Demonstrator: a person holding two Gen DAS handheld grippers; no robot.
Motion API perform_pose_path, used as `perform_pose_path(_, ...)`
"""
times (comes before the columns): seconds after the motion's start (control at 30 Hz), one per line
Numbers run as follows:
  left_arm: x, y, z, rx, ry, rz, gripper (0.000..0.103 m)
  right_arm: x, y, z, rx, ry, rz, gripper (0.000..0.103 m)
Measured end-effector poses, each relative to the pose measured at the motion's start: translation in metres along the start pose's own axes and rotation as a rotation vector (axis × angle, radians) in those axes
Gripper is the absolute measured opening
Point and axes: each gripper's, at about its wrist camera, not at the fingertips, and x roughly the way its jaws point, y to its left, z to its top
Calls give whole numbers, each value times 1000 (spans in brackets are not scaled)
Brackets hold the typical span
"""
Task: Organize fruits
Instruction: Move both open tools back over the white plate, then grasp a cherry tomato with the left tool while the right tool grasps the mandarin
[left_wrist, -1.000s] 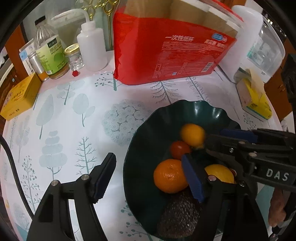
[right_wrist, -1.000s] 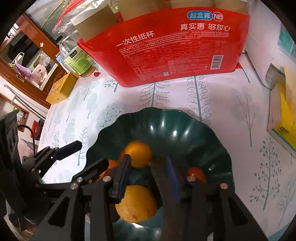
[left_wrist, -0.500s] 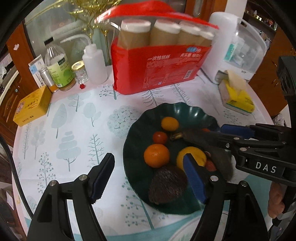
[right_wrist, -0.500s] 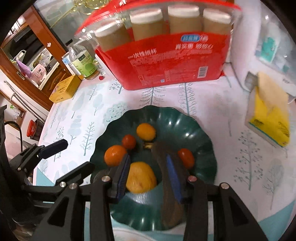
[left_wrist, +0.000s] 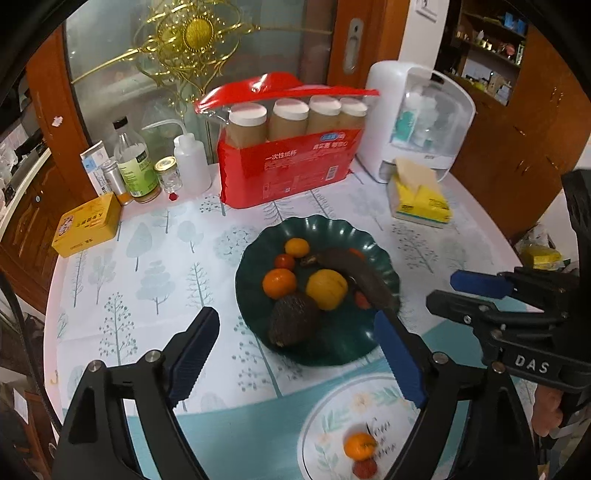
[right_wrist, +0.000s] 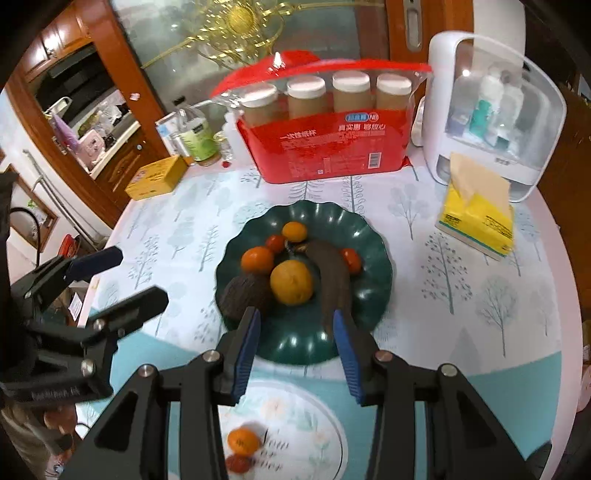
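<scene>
A dark green fluted bowl (left_wrist: 251, 295) (right_wrist: 373, 266) holds a yellow citrus (left_wrist: 327, 289) (right_wrist: 291, 281), an orange mandarin (left_wrist: 279, 283) (right_wrist: 257, 260), a smaller mandarin (left_wrist: 297, 247), small tomatoes (left_wrist: 284, 261) (right_wrist: 350, 257), a dark avocado (left_wrist: 293, 319) (right_wrist: 243, 293) and a blackened banana (left_wrist: 364, 277) (right_wrist: 330, 273). A white floral plate (left_wrist: 325, 428) (right_wrist: 314, 424) nearer me holds a mandarin (left_wrist: 360, 445) (right_wrist: 242, 440) and a red fruit (left_wrist: 364, 468). My left gripper (left_wrist: 295, 358) is open and empty above the bowl's near side. My right gripper (right_wrist: 295, 350) is open and empty over the bowl's near rim.
A red pack of paper cups (left_wrist: 288, 170) stands behind the bowl. A white dispenser (left_wrist: 413, 122) and yellow tissue pack (left_wrist: 421, 199) are at the back right. Bottles (left_wrist: 136, 158) and a yellow tin (left_wrist: 86, 229) are at the back left.
Both grippers have pulled back and up from the bowl. The banana that sat between the right gripper's fingers now lies in the bowl, and the right gripper has opened wider. The white plate has come into view.
</scene>
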Motion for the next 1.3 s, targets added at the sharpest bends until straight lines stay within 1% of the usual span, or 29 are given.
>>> perform_pose_path(0.1, -22, -3, -16, -8, -12, -15, 86, -21, 5, -18, -8, -21, 1, 42)
perform_pose_path(0.27, -46, -12, -49, -9, -14, -4, 86, -50, 13, -47, -12, -51, 4, 42)
perform_pose_path(0.4, -53, -22, -82, -9, 10, 3, 87, -58, 17, -64, -28, -62, 3, 42)
perform_pose_path(0.5, -51, -31, -110, -10, 41, 15, 87, -55, 21, -76, -56, -48, 0, 42)
perform_pose_path(0.67, -32, -44, -159, -42, 130, 26, 87, -36, 28, -100, -117, 3, 11, 42)
perform_pose_path(0.87, -8, -59, -214, -99, 206, 66, 87, -6, 30, -124, -178, 83, 47, 42)
perform_pose_path(1.07, 8, -65, -252, -200, 226, 82, 87, 26, 31, -136, -219, 148, 94, 42)
perform_pose_path(1.23, 15, -70, -269, -259, 228, 87, 86, 52, 40, -141, -265, 190, 130, 42)
perform_pose_path(1.3, 18, -72, -273, -274, 225, 86, 84, 62, 45, -143, -284, 202, 133, 42)
